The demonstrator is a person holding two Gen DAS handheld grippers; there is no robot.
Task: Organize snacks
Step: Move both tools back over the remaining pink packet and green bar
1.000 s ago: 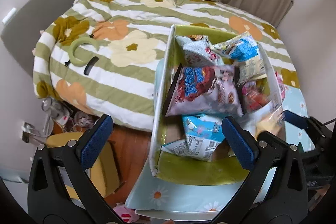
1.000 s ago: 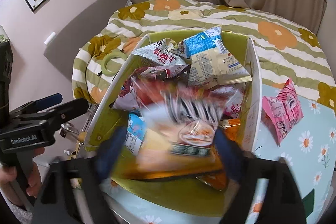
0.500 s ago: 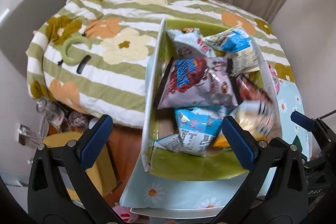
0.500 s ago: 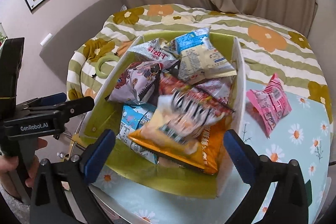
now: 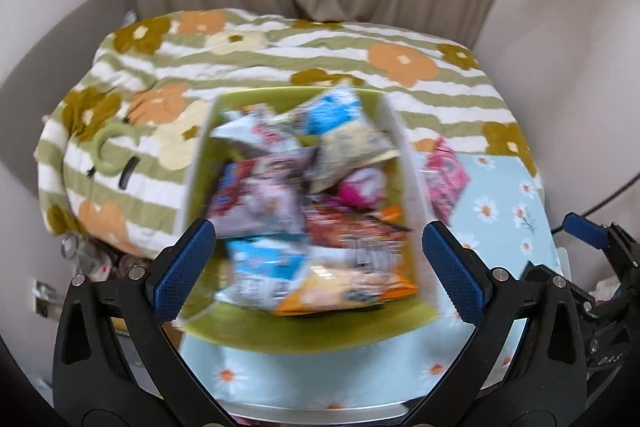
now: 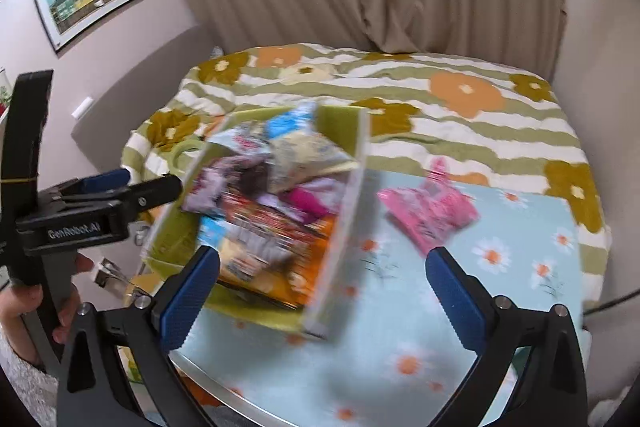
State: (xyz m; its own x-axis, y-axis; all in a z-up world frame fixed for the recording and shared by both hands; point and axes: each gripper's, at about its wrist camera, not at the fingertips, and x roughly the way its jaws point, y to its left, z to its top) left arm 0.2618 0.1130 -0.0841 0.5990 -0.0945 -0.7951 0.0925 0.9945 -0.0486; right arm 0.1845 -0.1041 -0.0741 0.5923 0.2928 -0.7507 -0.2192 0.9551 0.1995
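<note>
Snack packets fill a green box [image 5: 256,331] on the floral-cloth desk [image 6: 400,343], its long axis running away toward the bed [image 5: 280,55]. Blur prevents counting them. One pink packet [image 6: 430,211] lies alone on the desk right of the box. Left claw [image 5: 316,273] and right claw [image 6: 320,287] both hang spread wide, holding nothing.

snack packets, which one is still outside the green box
The pink packet, lying alone on the daisy tablecloth right of the box; all the others are piled inside.
</note>
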